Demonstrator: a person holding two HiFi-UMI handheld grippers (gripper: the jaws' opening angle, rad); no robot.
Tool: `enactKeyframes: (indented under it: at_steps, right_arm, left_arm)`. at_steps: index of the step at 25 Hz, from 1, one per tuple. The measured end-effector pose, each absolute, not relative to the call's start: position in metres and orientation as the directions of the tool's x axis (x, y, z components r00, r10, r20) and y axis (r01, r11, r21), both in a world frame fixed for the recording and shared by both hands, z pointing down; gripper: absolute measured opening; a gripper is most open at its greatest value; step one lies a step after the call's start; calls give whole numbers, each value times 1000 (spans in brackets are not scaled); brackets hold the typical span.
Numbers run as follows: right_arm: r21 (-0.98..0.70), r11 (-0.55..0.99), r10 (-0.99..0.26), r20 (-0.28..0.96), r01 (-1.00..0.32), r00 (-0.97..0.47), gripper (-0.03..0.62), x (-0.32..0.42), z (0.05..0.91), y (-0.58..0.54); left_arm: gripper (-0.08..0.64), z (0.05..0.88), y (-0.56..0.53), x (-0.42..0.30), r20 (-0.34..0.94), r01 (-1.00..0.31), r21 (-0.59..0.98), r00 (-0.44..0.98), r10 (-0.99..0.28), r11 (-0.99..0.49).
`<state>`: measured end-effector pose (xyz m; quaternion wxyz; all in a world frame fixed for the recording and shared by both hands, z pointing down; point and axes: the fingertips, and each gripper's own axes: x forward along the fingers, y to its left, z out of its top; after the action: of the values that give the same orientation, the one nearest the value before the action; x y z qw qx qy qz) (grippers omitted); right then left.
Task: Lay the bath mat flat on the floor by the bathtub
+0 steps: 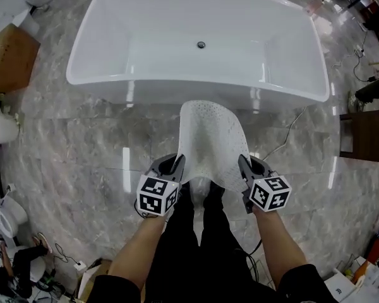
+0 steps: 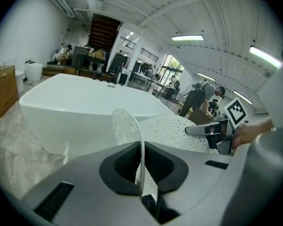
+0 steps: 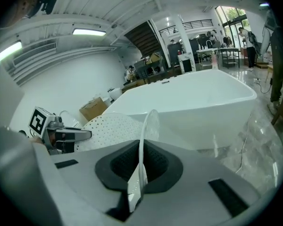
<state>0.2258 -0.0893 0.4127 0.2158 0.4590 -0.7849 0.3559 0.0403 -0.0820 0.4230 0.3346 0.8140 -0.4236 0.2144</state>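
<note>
A white mat (image 1: 210, 145) dotted with small holes is held off the floor (image 1: 82, 144) on the near side of the tub (image 1: 101, 74) — bowed, not flat. Its near corners are clamped tight, one by the left gripper (image 1: 176, 165), one by the right gripper (image 1: 242, 165). Its long axis is directed near to far, the far end pointed at the tub.

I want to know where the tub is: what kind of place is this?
Probably a big workshop or showroom, not a home bathroom: the bathtub stands in an open hall with a staircase and a cardboard box.
</note>
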Motion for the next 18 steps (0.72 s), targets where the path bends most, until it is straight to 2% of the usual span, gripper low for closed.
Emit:
enactKeyframes:
  at_steps: [10,18]
  right_arm:
    - [-393,234,-522,721,-889,-456,23,223,535,-114]
    - [-378,259,-498,737,-889,-458,23,209,617,-114]
  left_arm:
    - [21,527,-101,40,664,-828,408,559,-497,-386]
    - [21,616,-105,32,687,-833,424,552,-473,-356]
